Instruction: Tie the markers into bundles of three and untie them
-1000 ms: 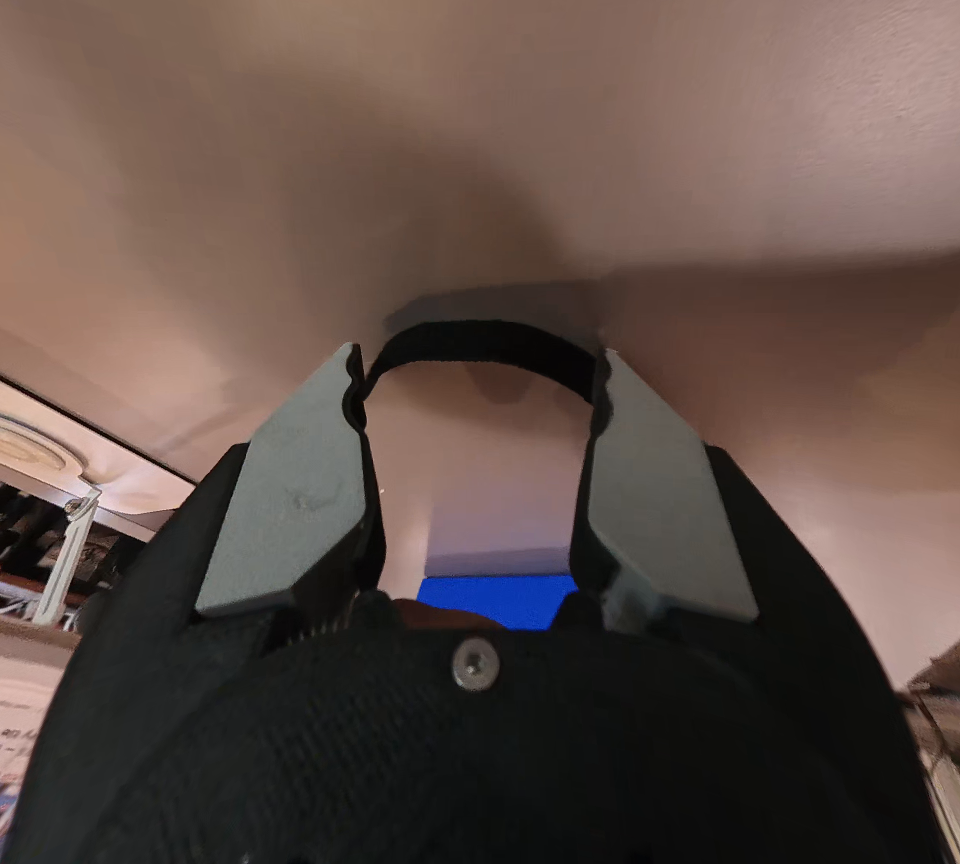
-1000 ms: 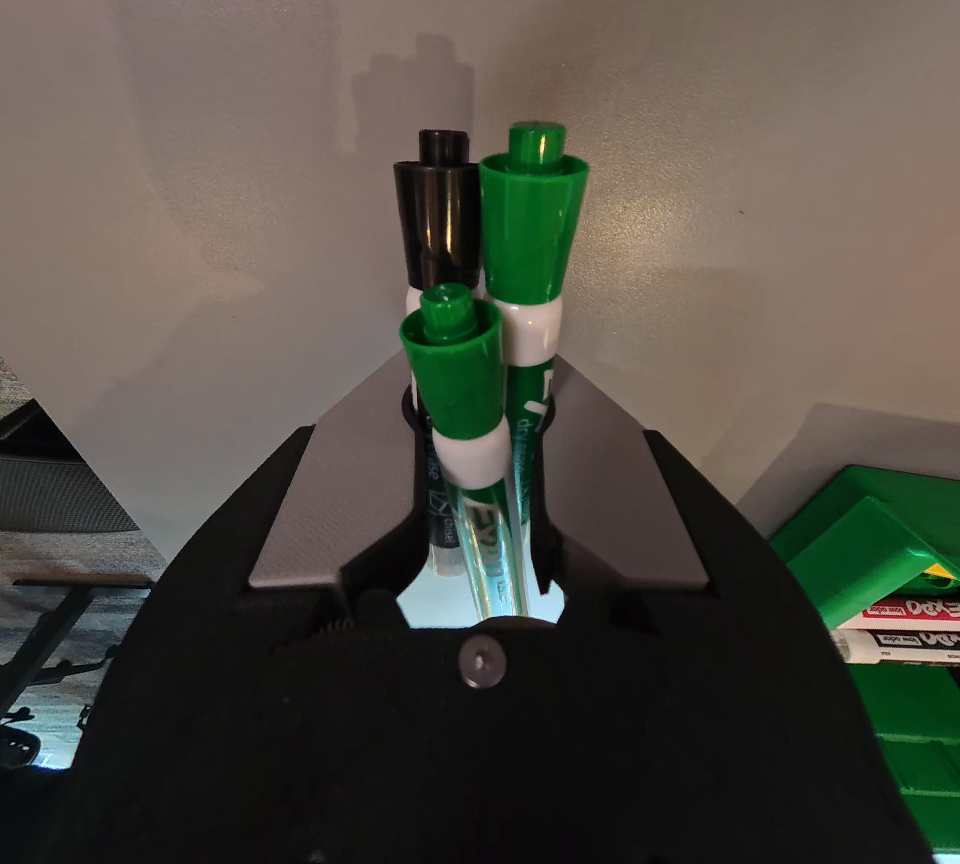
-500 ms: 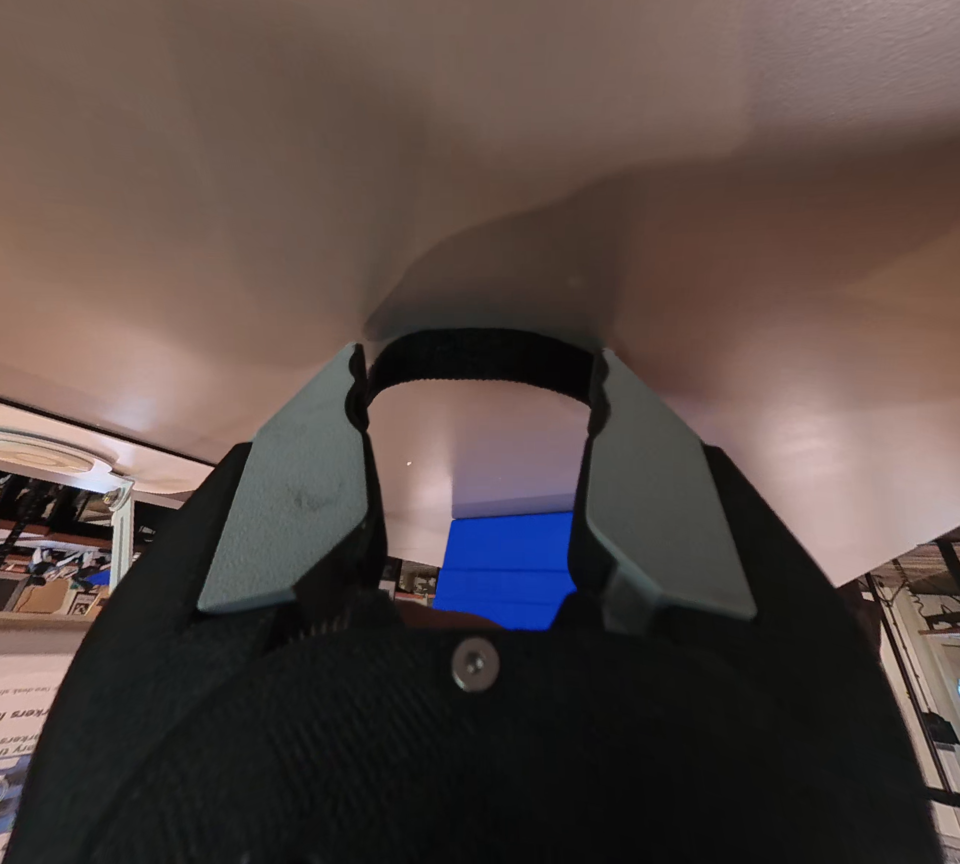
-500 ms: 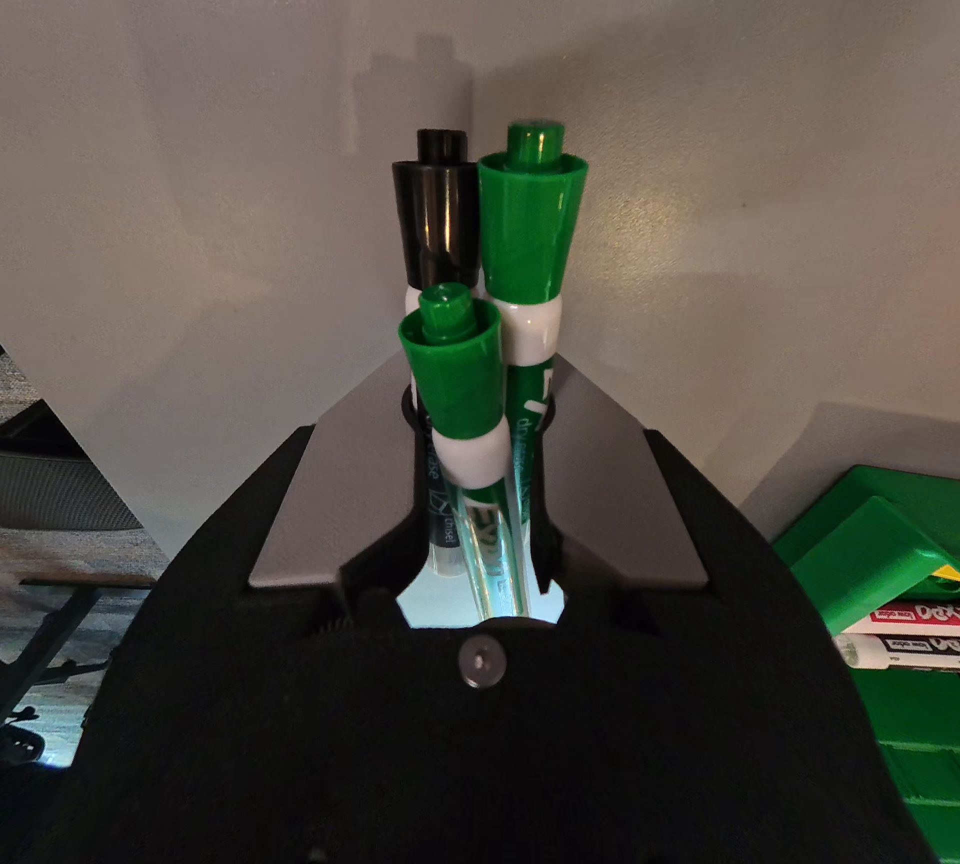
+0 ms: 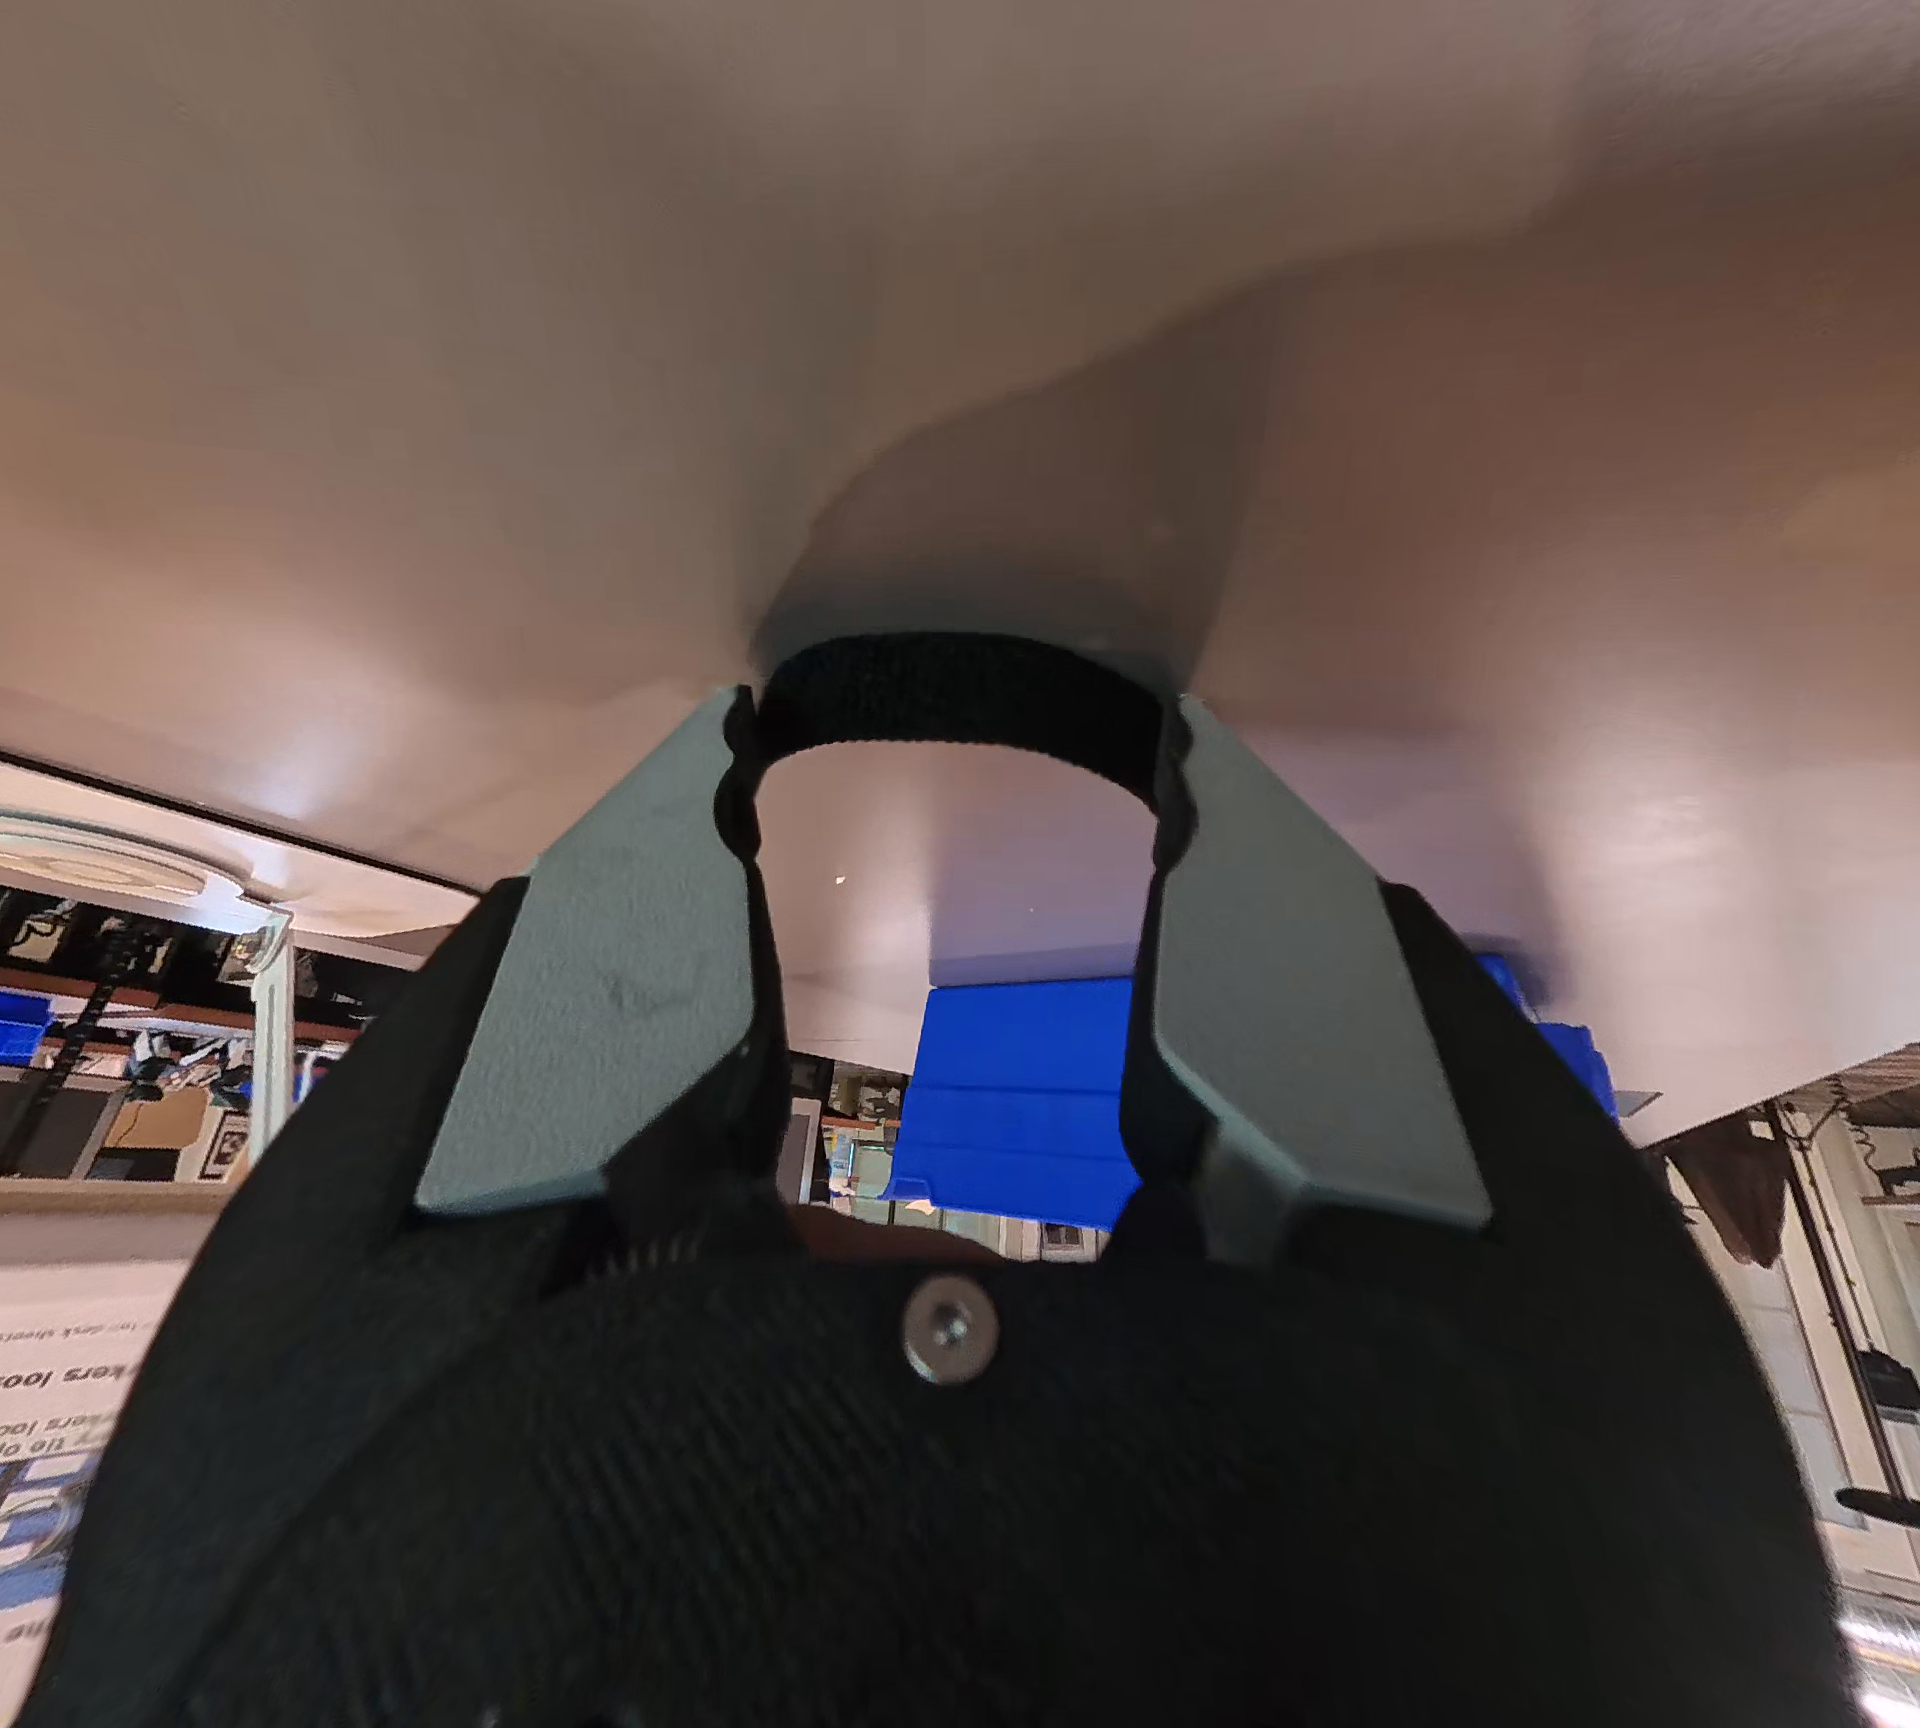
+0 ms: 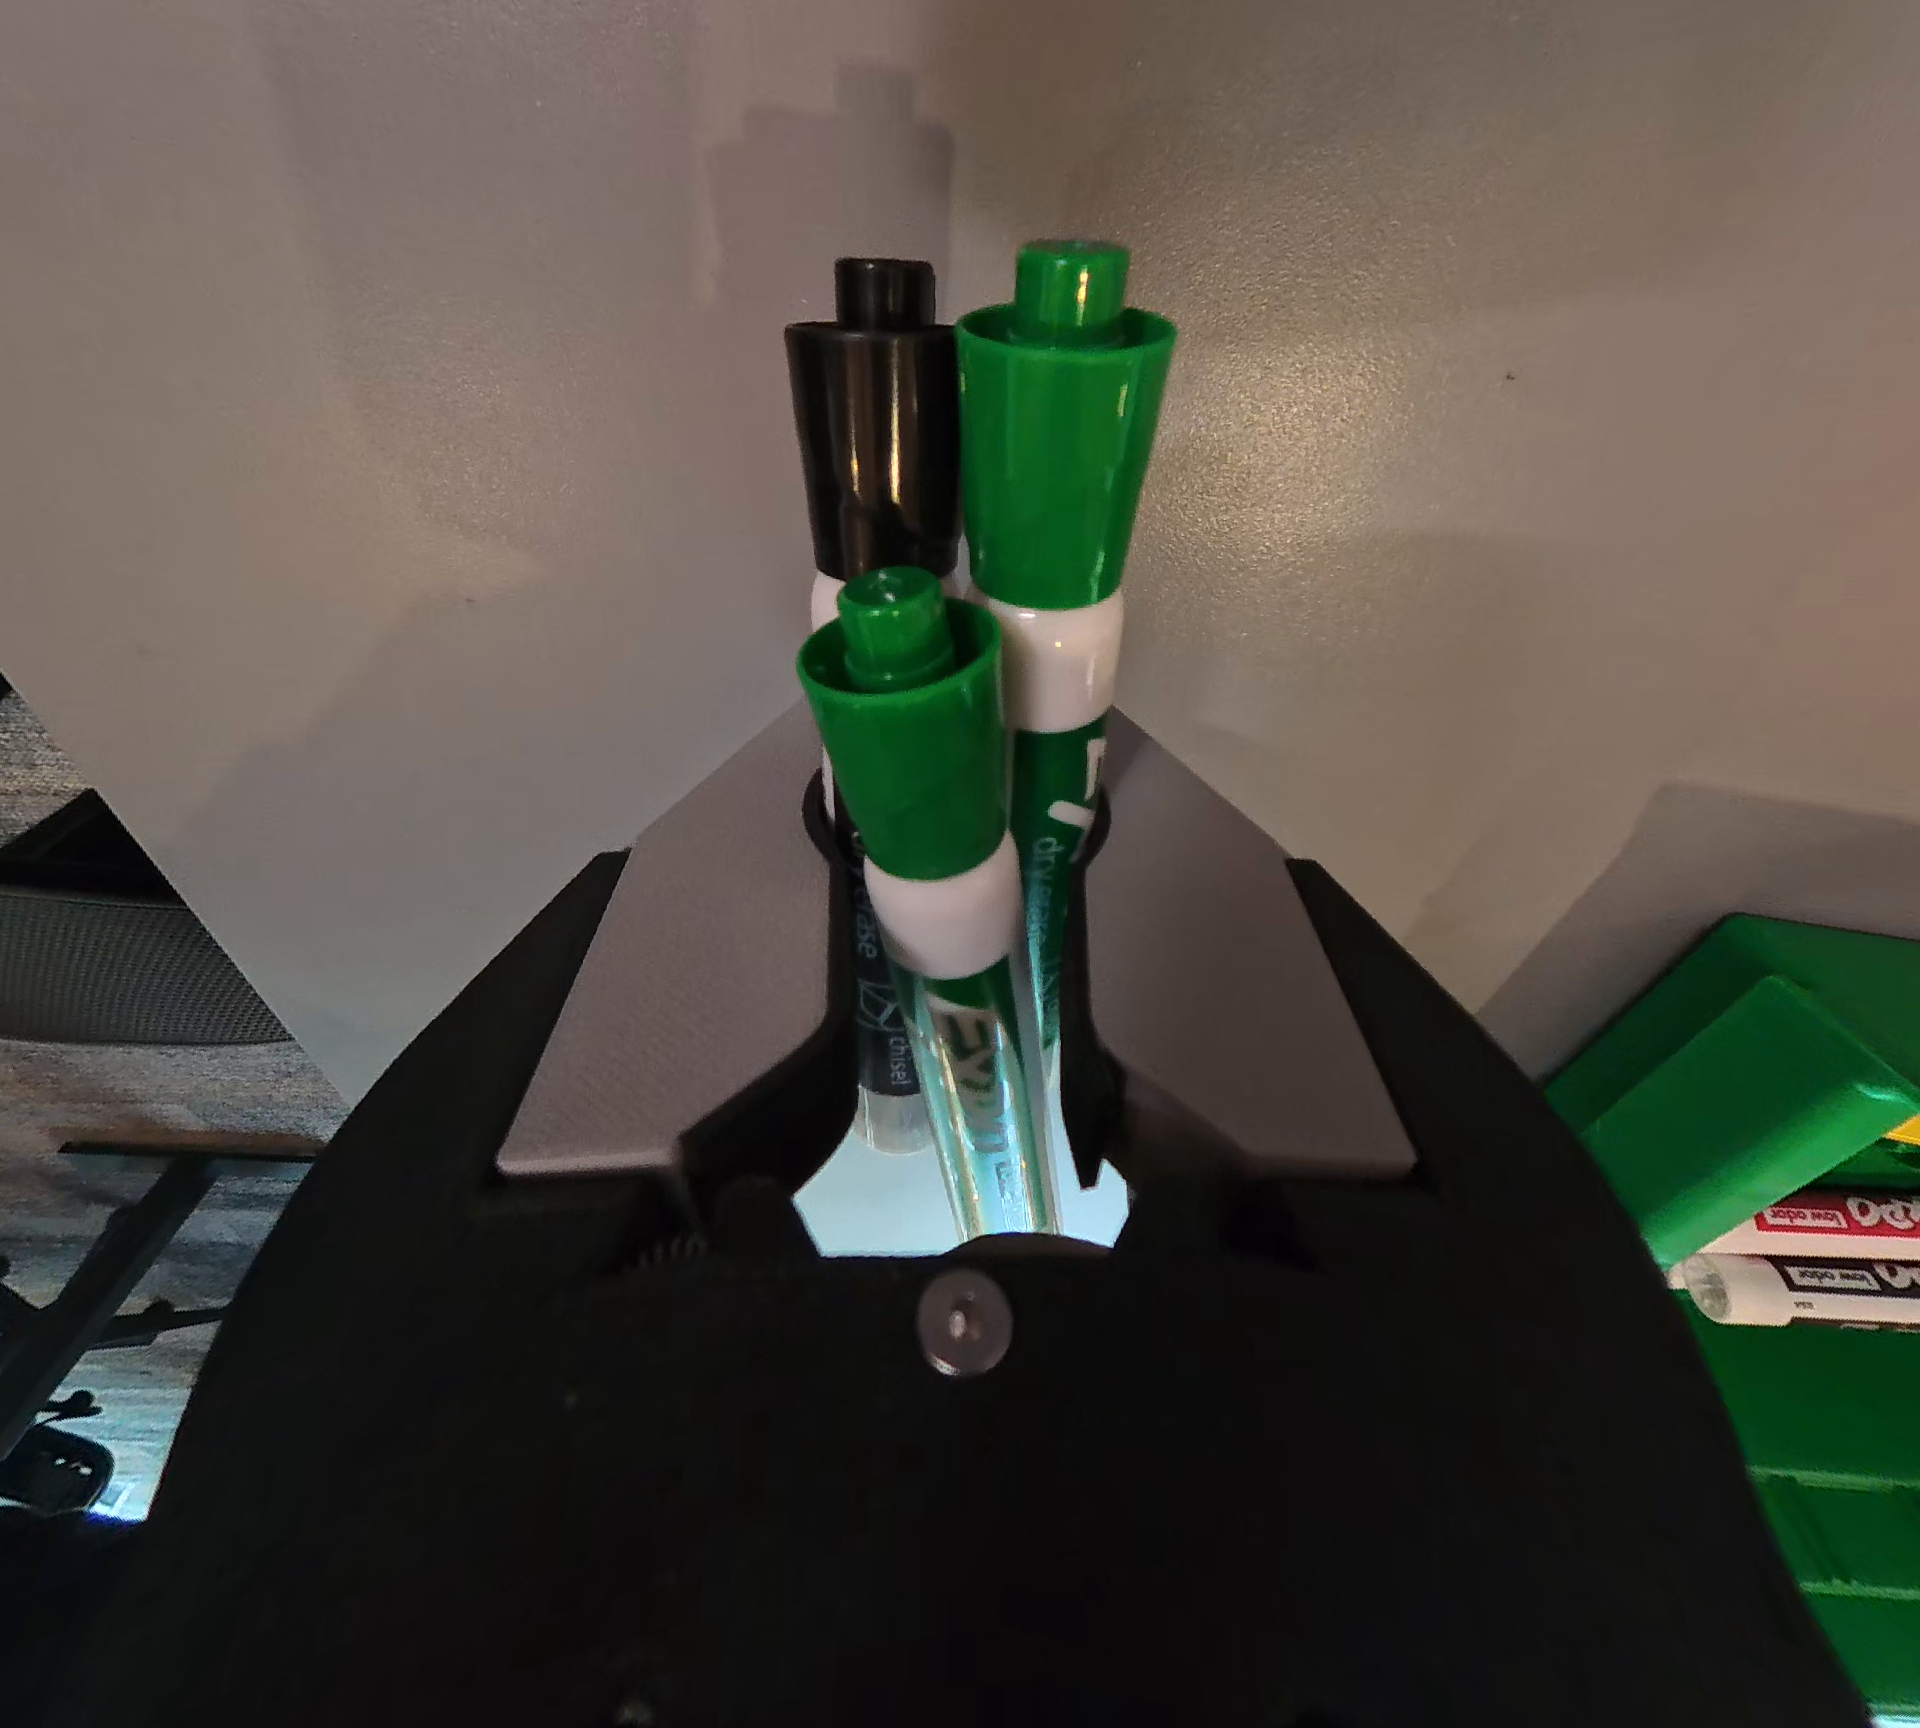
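Observation:
My right gripper (image 6: 961, 743) is shut on a bundle of three markers that stick up past its fingertips: a black-capped one (image 6: 873, 431), a tall green-capped one (image 6: 1060, 452) and a lower green-capped one (image 6: 904, 743) in front. They are held above a pale table (image 6: 416, 328). My left gripper (image 5: 961, 712) is open, with a black elastic band (image 5: 956, 691) looped over both fingertips and stretched across the gap. Nothing else lies between its pads. It hangs close over the pale table (image 5: 935, 224).
A green bin (image 6: 1766, 1086) with boxed markers (image 6: 1818, 1263) stands at the right in the right wrist view. A blue bin (image 5: 1018, 1096) sits beyond the table edge in the left wrist view, with shelves and clutter behind it. My right fingertips sit around 25 cm from my left ones.
My left gripper has tilted and moved, so more of the blue bin and the room shows. Its fingers have come a little closer together, with the band still on them. The right gripper holds still.

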